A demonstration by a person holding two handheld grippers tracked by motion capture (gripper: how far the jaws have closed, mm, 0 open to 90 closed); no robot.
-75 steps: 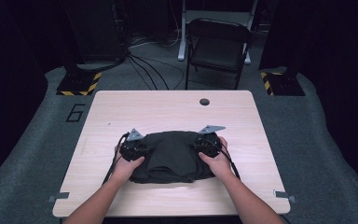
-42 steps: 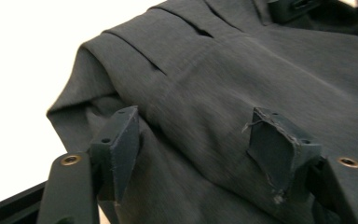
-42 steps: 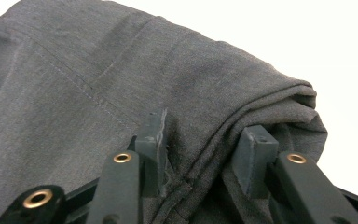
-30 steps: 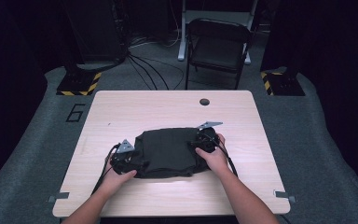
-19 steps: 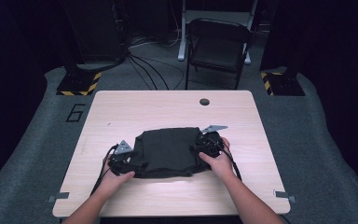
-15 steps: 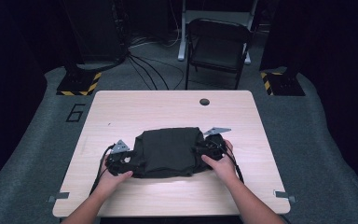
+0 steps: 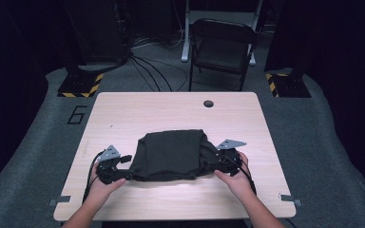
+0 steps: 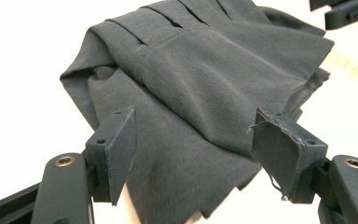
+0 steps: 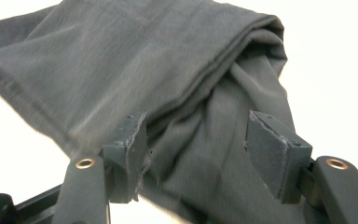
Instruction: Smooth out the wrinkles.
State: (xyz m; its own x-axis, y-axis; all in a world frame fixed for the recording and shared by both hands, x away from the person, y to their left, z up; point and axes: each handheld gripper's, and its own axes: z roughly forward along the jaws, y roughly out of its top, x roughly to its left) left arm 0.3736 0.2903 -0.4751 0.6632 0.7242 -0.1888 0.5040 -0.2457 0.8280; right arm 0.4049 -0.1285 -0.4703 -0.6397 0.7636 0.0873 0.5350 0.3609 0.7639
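A dark grey folded garment (image 7: pixel 171 154) lies at the middle of the wooden table (image 7: pixel 171 111). My left gripper (image 7: pixel 125 164) sits at its left edge, pointing in at it. In the left gripper view the left gripper (image 8: pixel 198 137) stands open, with the garment (image 8: pixel 205 65) lying under and between the pads, untouched. My right gripper (image 7: pixel 212 164) is at the garment's right edge. Its jaws have just been opening; in the right gripper view the right gripper (image 9: pixel 200 142) is open over a bunched fold of the garment (image 9: pixel 121 60), pads off the cloth.
A round cable hole (image 7: pixel 208 103) is near the table's far edge. A black folding chair (image 7: pixel 223 47) stands behind the table, with cables (image 7: pixel 147 66) on the floor. Bare wood surrounds the garment on all sides.
The garment went from a wide spread to a squarer fold. Both grippers came off its far corners and drew back toward the near edge, the right one sliding out to the right.
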